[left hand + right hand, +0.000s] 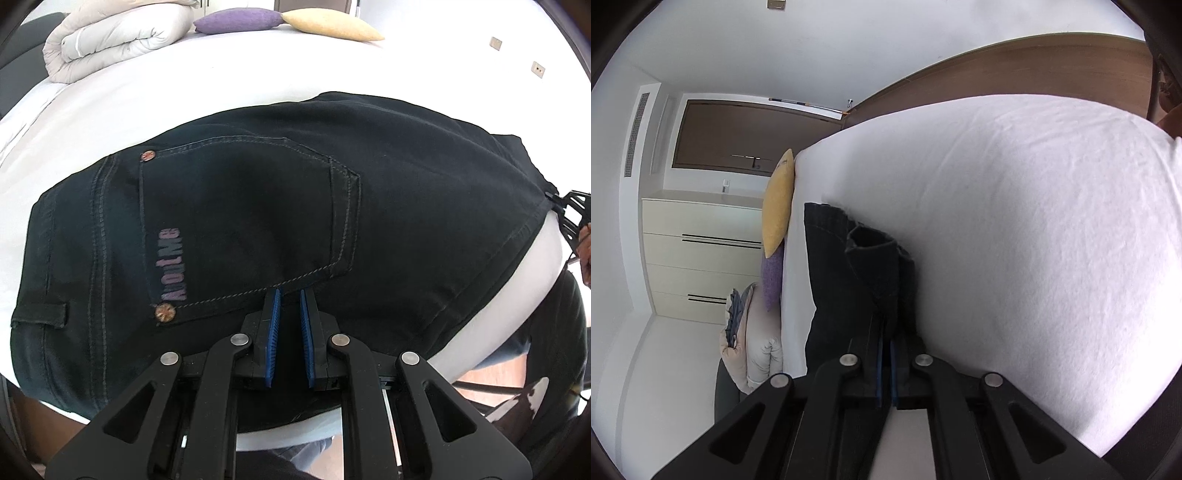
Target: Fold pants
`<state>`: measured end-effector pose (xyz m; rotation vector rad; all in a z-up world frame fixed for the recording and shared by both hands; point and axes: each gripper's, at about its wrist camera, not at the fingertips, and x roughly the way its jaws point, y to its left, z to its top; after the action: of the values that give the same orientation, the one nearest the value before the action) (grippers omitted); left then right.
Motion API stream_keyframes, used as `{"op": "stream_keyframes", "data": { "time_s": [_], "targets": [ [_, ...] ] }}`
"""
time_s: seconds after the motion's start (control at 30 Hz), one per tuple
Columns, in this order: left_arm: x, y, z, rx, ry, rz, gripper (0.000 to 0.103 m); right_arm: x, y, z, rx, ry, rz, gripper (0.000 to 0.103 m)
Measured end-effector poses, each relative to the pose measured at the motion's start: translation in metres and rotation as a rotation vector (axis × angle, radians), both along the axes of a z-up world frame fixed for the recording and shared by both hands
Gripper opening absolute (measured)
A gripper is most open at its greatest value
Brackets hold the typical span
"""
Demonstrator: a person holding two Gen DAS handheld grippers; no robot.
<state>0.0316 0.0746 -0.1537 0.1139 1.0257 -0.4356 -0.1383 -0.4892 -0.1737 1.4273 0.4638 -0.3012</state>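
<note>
Dark stitched denim pants (258, 206) are lying on the white bed sheet (166, 92). The left gripper (290, 295) is hovering slightly parted, gripping nothing; the right gripper (886, 345) is pinching a leg hem. Plump purple pillow (236, 20) and quilted duvet (118, 37) are sitting behind.

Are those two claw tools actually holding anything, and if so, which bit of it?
The right gripper pinches the dark pants by an edge near the leg end. The left gripper hovers open over the back pocket, holding nothing.
</note>
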Motion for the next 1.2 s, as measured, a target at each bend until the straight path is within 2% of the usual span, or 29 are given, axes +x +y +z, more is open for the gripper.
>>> {"op": "stream_keyframes", "data": {
  "time_s": [0.13,0.17,0.2,0.27,0.33,0.47,0.57,0.63,0.77,0.93,1.0,1.13,1.17,1.2],
  "targets": [
    [-0.002,0.01,-0.003,-0.04,-0.002,0.02,0.011,-0.015,-0.007,0.013,-0.058,0.02,-0.041,0.004],
    [-0.003,0.01,-0.003,-0.045,-0.004,0.024,0.011,-0.02,-0.007,0.02,-0.091,0.032,-0.052,0.011],
    [-0.004,0.01,-0.003,-0.045,-0.007,0.026,0.011,-0.025,-0.005,0.028,-0.121,0.047,-0.062,0.031],
    [-0.006,0.009,-0.004,-0.043,-0.011,0.026,0.011,-0.032,0.008,0.048,-0.183,0.041,-0.046,0.054],
    [-0.006,0.013,-0.005,-0.048,-0.011,0.026,0.011,-0.022,0.03,0.06,-0.19,-0.005,0.069,0.054],
    [-0.012,0.024,-0.004,-0.056,-0.011,0.021,0.011,0.031,0.112,0.065,-0.114,-0.109,0.429,0.054],
    [-0.01,0.026,-0.002,-0.065,-0.01,0.022,0.011,0.069,0.169,0.051,0.008,-0.121,0.598,0.054],
    [-0.011,0.029,-0.002,-0.076,-0.009,0.021,0.011,0.086,0.194,0.042,0.042,-0.098,0.674,0.053],
    [-0.011,0.035,-0.003,-0.093,-0.01,0.021,0.011,0.103,0.226,0.025,0.107,-0.038,0.75,0.053],
    [-0.012,0.041,-0.003,-0.103,-0.011,0.017,0.011,0.111,0.239,0.006,0.128,0.019,0.755,0.053],
    [-0.012,0.042,-0.003,-0.104,-0.012,0.017,0.011,0.113,0.241,0.002,0.136,0.02,0.75,0.047],
    [-0.012,0.041,-0.003,-0.103,-0.013,0.018,0.011,0.118,0.245,-0.002,0.141,0.011,0.758,0.047],
    [-0.012,0.04,-0.003,-0.102,-0.013,0.017,0.011,0.121,0.247,-0.004,0.148,0.01,0.763,0.045],
    [-0.012,0.04,-0.003,-0.099,-0.013,0.016,0.011,0.124,0.249,-0.007,0.152,0.014,0.768,0.038]
  ]
}}
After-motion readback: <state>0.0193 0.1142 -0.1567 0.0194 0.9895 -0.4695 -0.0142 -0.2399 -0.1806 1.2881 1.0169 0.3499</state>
